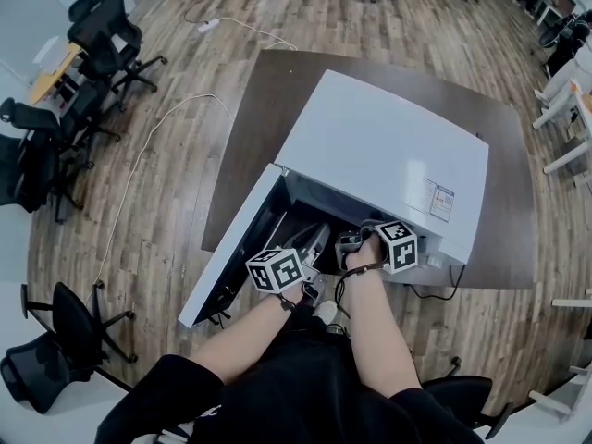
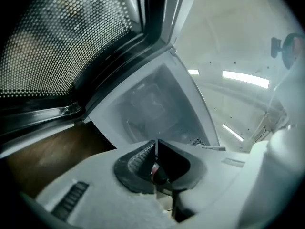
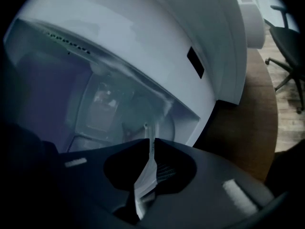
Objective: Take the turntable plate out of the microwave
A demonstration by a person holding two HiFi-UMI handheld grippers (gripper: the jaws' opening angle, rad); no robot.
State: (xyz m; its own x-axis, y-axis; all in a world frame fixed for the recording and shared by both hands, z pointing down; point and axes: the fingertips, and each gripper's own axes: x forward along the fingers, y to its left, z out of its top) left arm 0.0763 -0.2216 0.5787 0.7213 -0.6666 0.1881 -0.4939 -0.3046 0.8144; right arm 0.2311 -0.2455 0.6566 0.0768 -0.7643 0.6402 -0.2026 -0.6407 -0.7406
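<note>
Now you are at the lift-out step. The turntable plate [image 3: 109, 99] sits at the mouth of the microwave [image 1: 388, 155], seemingly tilted and not yet clear of the cavity, with the door [image 1: 227, 266] swung wide. Your right tongs [image 3: 150, 149] are pinched nearly together on the plate's thin glass rim. Your left tongs [image 2: 155, 149] look closed on its edge as well. Next, I judge, draw both hands back evenly, keeping the glass off the frame, and bring it toward the tabletop [image 1: 268, 100].
</note>
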